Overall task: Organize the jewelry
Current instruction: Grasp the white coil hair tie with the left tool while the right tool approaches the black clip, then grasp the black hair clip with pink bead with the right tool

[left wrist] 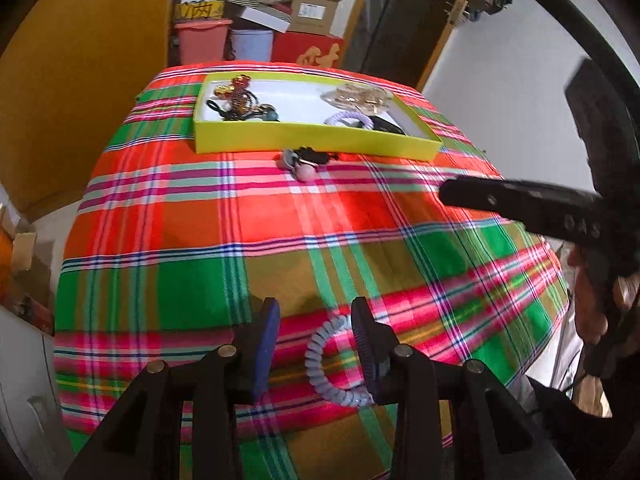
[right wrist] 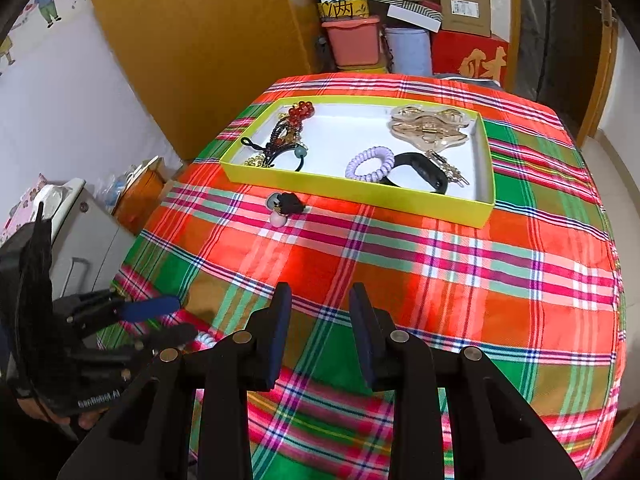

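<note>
A pale blue spiral hair tie (left wrist: pixel 332 364) lies on the plaid cloth between the jaws of my left gripper (left wrist: pixel 316 344). It rests against the right pad (left wrist: pixel 366 344), and the left pad stands apart from it, so the gripper is open. In the right wrist view my right gripper (right wrist: pixel 320 332) hovers open over bare cloth with nothing in it. The left gripper (right wrist: pixel 168 320) shows there at the left, with the tie (right wrist: pixel 206 338) peeking out under it. A yellow tray (left wrist: pixel 312 138) (right wrist: pixel 360 192) at the far side holds bracelets, hair ties and a clear hair claw (right wrist: pixel 430 126). A black-flower hair tie (left wrist: pixel 306 160) (right wrist: pixel 286 206) lies just in front of it.
The plaid cloth (right wrist: pixel 440 264) covers the whole table. Boxes, a pink bin (right wrist: pixel 354 40) and a red carton (right wrist: pixel 468 56) are stacked behind it by a wooden cupboard (right wrist: pixel 192 40). A white cabinet (right wrist: pixel 92 236) stands left of the table. One finger of the right gripper (left wrist: pixel 500 200) reaches in from the right.
</note>
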